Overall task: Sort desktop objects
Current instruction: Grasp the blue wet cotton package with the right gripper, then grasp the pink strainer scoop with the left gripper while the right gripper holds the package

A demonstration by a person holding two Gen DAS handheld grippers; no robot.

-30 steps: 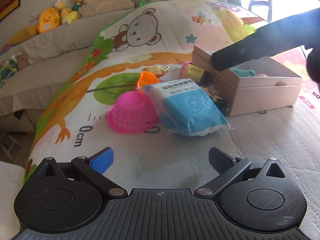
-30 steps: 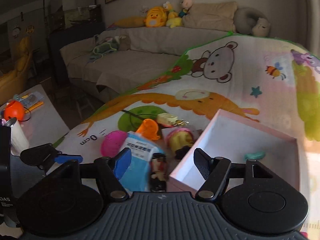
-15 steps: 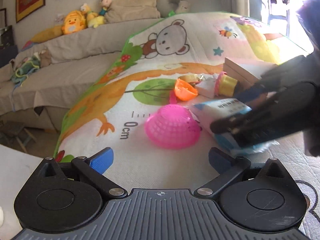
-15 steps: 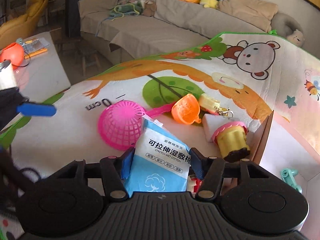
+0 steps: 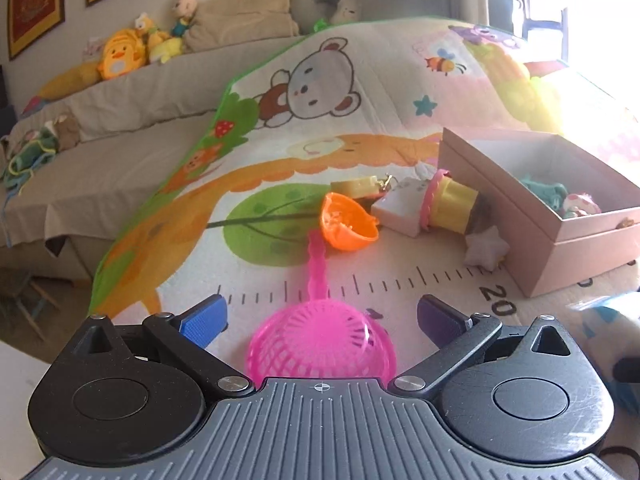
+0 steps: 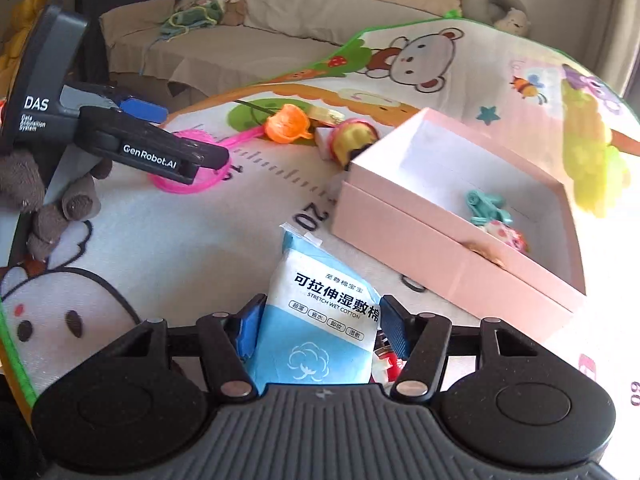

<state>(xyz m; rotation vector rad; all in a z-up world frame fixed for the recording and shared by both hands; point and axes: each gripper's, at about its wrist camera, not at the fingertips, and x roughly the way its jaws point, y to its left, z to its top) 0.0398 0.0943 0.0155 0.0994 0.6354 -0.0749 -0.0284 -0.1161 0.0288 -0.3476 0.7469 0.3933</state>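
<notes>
Right wrist view first: the right gripper [image 6: 320, 330] has its two blue pads pressed against the sides of the blue-and-white cotton pad packet [image 6: 320, 320], which stands up between them over the play mat [image 6: 180, 248], just in front of the pink box [image 6: 440, 248]. Only this view shows the grip; in the left wrist view the packet [image 5: 604, 320] is just a blurred blue patch at the right edge. This view also catches the left gripper [image 6: 188, 156] from the side, its dark finger lying across the pink strainer [image 6: 188, 182]. Switch to the left wrist view and you get what that side view hides: the left gripper [image 5: 322, 318] stands wide open, blue pad on one side, purple on the other, the pink strainer's [image 5: 322, 346] dome sitting between them with clear mat on either side, touched by neither, its handle running away toward the orange cup [image 5: 346, 222]. Beyond that, a white block [image 5: 396, 208] and a yellow toy with a pink rim [image 5: 452, 206] lie against the pink box's [image 5: 552, 248] wall, a pale star [image 5: 486, 246] beside its near corner. Inside the box, both views agree: a teal toy [image 6: 484, 206] and a small pink-and-white toy [image 6: 506, 236], lying together on the white floor by the near wall.
</notes>
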